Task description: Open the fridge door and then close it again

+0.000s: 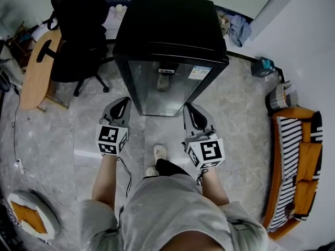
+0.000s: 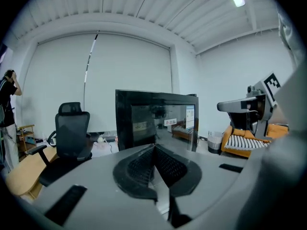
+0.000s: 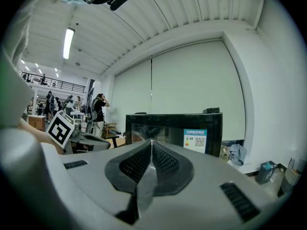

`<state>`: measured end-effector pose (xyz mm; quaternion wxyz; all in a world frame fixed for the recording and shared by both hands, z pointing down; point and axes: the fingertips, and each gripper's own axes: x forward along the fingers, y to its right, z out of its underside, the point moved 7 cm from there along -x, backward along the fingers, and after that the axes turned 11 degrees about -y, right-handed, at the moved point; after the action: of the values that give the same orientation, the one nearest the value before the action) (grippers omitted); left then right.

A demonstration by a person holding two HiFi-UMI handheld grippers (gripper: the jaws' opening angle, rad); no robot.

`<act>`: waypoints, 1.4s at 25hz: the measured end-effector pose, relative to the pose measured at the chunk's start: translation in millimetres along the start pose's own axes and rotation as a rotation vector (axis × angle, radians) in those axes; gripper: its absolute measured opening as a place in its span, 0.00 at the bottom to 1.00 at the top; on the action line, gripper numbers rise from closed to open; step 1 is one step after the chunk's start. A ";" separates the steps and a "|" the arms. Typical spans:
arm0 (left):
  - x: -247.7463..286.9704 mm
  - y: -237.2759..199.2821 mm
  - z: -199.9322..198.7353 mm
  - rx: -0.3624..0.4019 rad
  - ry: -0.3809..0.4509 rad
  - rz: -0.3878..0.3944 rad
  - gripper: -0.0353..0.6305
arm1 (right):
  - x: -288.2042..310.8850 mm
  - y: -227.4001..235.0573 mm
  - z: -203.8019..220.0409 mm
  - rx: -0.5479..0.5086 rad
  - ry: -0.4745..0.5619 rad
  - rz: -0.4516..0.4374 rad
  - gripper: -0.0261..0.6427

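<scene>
The black fridge (image 1: 170, 41) stood on the floor straight ahead of the person, its glass door (image 1: 166, 85) shut. Just short of it hung the left gripper (image 1: 122, 102) and the right gripper (image 1: 191, 110), both clenched on nothing. An office chair (image 1: 78, 35) stood beside the fridge.

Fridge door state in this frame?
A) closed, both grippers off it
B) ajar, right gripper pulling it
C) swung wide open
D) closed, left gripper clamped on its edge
A: the fridge door lies flush shut in the head view. The left gripper and right gripper are held short of it, each with its jaws together on nothing.
</scene>
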<state>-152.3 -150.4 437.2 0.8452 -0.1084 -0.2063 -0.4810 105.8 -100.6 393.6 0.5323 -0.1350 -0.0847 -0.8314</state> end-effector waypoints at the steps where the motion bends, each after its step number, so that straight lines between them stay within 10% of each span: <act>1: -6.1 4.0 -1.2 0.000 0.011 0.001 0.08 | -2.7 -1.0 -1.0 -0.001 0.005 0.003 0.08; 35: -146.5 84.3 -24.8 0.001 0.285 -0.029 0.08 | -113.4 -40.1 -8.4 -0.026 0.119 0.054 0.08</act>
<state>-140.2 -4.1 350.0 0.8588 -0.0353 -0.0860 -0.5037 113.3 11.5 350.0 0.5567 -0.0946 -0.0386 -0.8244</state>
